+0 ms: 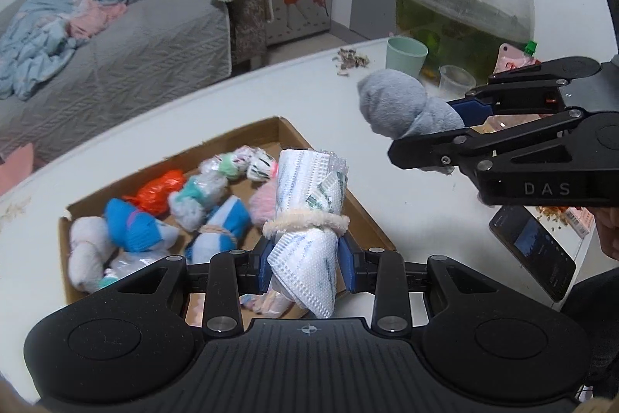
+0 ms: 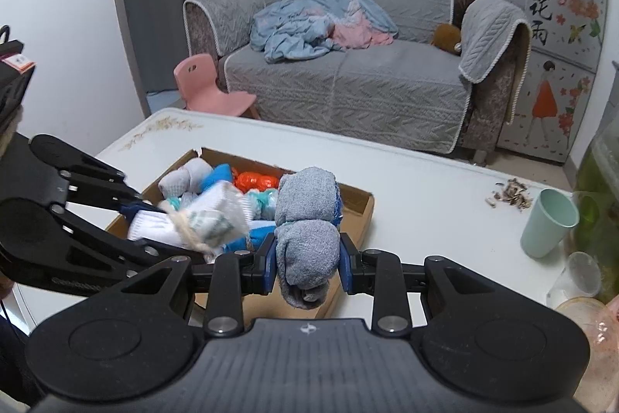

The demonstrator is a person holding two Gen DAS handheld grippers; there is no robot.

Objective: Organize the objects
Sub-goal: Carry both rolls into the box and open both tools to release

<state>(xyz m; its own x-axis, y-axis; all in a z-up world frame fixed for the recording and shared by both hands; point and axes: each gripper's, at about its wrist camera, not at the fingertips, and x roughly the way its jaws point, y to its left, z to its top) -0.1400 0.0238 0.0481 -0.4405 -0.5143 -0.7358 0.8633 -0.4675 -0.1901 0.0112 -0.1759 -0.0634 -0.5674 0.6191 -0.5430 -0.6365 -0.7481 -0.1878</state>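
My left gripper point(image 1: 306, 260) is shut on a white rolled cloth bundle point(image 1: 305, 215) tied with a cream band, held above the near right part of a cardboard tray point(image 1: 290, 130). The tray holds several rolled sock bundles point(image 1: 216, 204). My right gripper point(image 2: 308, 260) is shut on a grey rolled sock bundle point(image 2: 307, 223), held above the tray's right end point(image 2: 361, 208). In the left wrist view the right gripper point(image 1: 445, 130) and grey bundle point(image 1: 394, 107) hang to the right of the tray. In the right wrist view the left gripper point(image 2: 154, 223) and white bundle point(image 2: 201, 219) are over the tray.
On the white table point(image 1: 232, 103) stand a green cup point(image 1: 406, 55), a clear plastic cup point(image 1: 456, 82), a fish bowl point(image 1: 464, 2) and a phone point(image 1: 532, 250). Some debris point(image 1: 352, 59) lies near the far edge. A grey sofa point(image 2: 348, 80) and pink chair point(image 2: 209, 88) stand beyond.
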